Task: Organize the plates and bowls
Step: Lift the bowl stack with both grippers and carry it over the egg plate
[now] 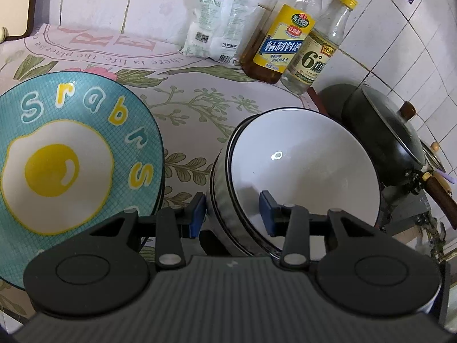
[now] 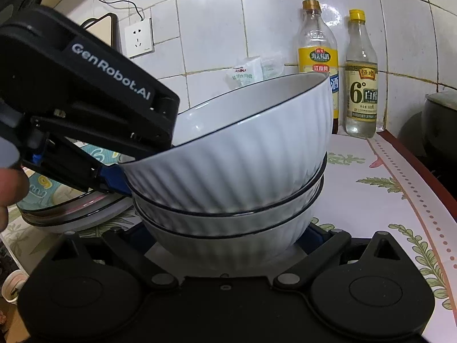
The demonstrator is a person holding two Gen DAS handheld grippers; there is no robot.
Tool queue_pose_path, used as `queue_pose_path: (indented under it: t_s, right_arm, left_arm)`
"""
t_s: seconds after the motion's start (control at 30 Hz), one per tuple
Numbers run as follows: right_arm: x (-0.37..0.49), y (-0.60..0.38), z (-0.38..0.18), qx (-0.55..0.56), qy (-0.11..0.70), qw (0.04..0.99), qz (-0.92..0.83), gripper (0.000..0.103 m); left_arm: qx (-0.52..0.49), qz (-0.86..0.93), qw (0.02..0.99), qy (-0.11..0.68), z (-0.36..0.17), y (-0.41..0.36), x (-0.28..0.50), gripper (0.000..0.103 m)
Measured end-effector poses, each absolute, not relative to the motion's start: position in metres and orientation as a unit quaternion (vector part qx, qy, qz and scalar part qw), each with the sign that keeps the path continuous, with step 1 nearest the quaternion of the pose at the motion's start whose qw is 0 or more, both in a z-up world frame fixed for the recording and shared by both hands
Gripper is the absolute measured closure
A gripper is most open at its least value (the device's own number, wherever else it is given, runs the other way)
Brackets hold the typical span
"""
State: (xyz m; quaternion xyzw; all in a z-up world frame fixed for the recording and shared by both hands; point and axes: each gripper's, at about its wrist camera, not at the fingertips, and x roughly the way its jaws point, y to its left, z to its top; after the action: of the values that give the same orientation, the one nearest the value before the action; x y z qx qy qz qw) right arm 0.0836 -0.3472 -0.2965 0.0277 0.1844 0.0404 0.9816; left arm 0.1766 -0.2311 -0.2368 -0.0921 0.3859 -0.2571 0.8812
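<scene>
A stack of white ribbed bowls stands on the floral tablecloth. The top bowl sits tilted in the stack. My left gripper straddles its near rim, one blue pad inside and one outside, with a gap at each pad; in the right wrist view it reaches in from the left. My right gripper is open, its fingers on either side of the lowest bowl's base. A teal plate with a fried-egg picture lies left of the bowls, on top of other plates.
Two bottles and a white packet stand against the tiled wall. A black wok with lid sits right of the bowls. A wall socket is at the back left.
</scene>
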Motion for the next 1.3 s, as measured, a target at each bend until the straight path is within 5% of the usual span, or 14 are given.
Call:
queue_pose_path:
  t_s: [0.63, 1.3]
  right_arm:
    - [0.056, -0.334, -0.259, 0.027, 0.158, 0.987, 0.027, 0.003]
    - [0.1, -0.224, -0.21, -0.004, 0.14, 0.982, 0.128, 0.003]
  left_arm:
    - [-0.054, -0.302, 0.89, 0.337, -0.194, -0.215, 0.142, 0.064]
    - [-0.082, -0.214, 0.92, 0.319, -0.155, -0.077, 0.149, 0.063]
